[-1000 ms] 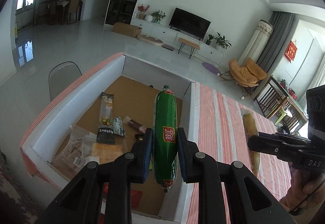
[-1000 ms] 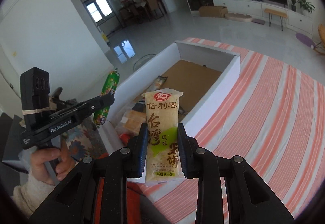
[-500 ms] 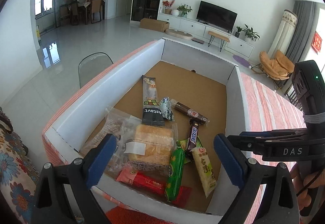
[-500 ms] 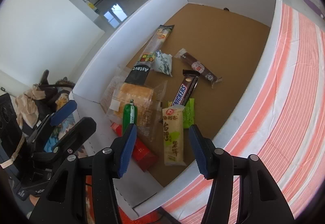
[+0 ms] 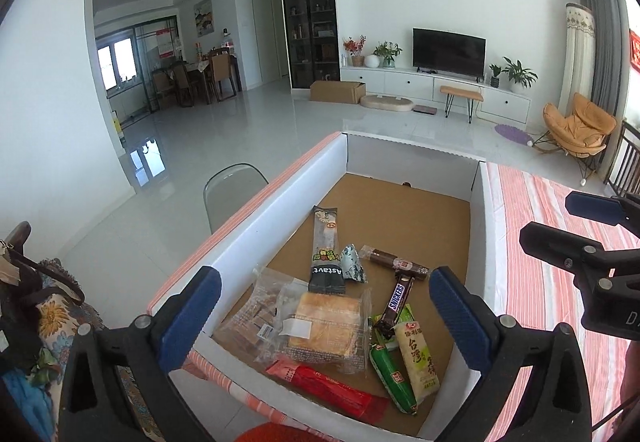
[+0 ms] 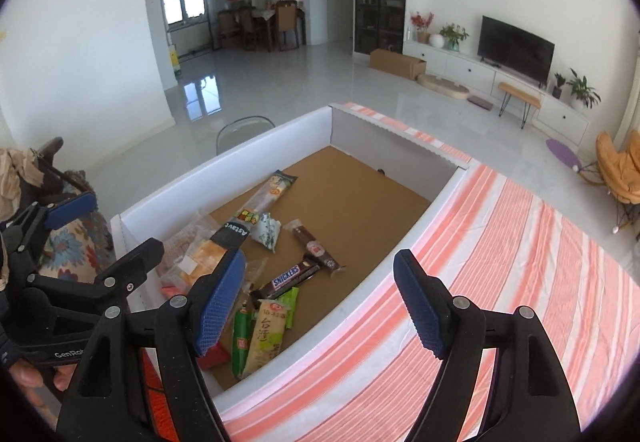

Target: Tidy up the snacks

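Note:
A white-walled cardboard box (image 5: 280, 201) (image 6: 168, 201) holds several snacks. The green sausage (image 5: 392, 376) (image 6: 241, 342) and the pale yellow rice-cracker pack (image 5: 416, 358) (image 6: 266, 338) lie side by side at its near end. A Snickers bar (image 5: 398, 298) (image 6: 288, 279), a wrapped bread (image 5: 324, 322), a red pack (image 5: 324, 388) and a black Astavt pack (image 5: 326, 258) also lie inside. My left gripper (image 5: 324, 314) is open and empty above the box. My right gripper (image 6: 320, 306) is open and empty over the box's right wall.
The box sits on a table with a red-and-white striped cloth (image 6: 500, 282) (image 5: 532, 242). A grey chair (image 5: 232, 189) stands beyond the box's left wall. A floral cushion (image 5: 52, 322) lies at the near left. Living-room furniture is far behind.
Both grippers opened and let go: the green sausage and the yellow pack now lie in the box. Both grippers have since pulled back and up a little.

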A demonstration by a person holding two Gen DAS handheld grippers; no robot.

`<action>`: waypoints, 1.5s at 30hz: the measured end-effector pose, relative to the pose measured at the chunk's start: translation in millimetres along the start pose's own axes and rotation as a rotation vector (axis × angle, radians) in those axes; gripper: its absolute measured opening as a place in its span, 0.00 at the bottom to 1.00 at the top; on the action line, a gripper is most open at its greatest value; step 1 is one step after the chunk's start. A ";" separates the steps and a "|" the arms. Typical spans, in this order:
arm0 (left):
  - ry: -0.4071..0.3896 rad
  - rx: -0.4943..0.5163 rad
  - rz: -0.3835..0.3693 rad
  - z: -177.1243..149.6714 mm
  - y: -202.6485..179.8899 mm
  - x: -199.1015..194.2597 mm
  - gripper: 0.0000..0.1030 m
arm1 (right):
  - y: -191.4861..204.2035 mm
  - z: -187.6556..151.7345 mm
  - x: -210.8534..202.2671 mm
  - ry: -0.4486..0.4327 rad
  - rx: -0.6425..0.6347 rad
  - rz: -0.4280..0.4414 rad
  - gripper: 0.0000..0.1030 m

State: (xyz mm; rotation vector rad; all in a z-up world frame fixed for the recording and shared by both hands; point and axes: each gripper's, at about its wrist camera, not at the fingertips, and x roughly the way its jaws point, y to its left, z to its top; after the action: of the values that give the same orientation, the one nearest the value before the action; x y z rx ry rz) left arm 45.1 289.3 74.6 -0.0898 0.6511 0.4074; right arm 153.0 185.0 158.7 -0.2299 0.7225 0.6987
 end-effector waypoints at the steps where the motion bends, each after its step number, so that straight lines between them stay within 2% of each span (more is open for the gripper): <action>1: 0.002 -0.016 0.002 -0.2 1.3 -1.1 1.00 | 0.1 -0.5 -2.8 -0.011 0.005 0.005 0.79; 7: -0.023 -0.106 0.110 -6.8 9.5 -8.1 1.00 | -5.9 -3.4 -3.1 0.002 0.053 0.022 0.80; 13: 0.007 -0.108 0.112 -8.3 12.9 -4.5 1.00 | -7.0 -7.1 0.6 0.039 0.084 0.006 0.80; 22: 0.028 -0.110 0.147 -11.5 23.0 1.4 1.00 | 5.0 -8.2 3.1 0.068 0.051 -0.011 0.80; 31: 0.021 -0.102 0.186 -9.8 30.2 6.2 1.00 | 8.9 -10.8 6.8 0.077 0.034 -0.007 0.80; 37: 0.049 -0.086 0.159 -8.9 29.8 10.2 1.00 | 10.9 -12.1 9.8 0.092 0.034 0.003 0.80; 45: 0.030 -0.072 0.165 -6.3 32.2 5.8 1.00 | 18.6 -12.9 15.4 0.105 0.021 0.014 0.80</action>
State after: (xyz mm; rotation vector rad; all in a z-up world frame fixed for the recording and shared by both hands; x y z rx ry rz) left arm 32.9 319.5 67.5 -0.1116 0.6761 0.5903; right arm 142.3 201.3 139.5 -0.2445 0.8321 0.6955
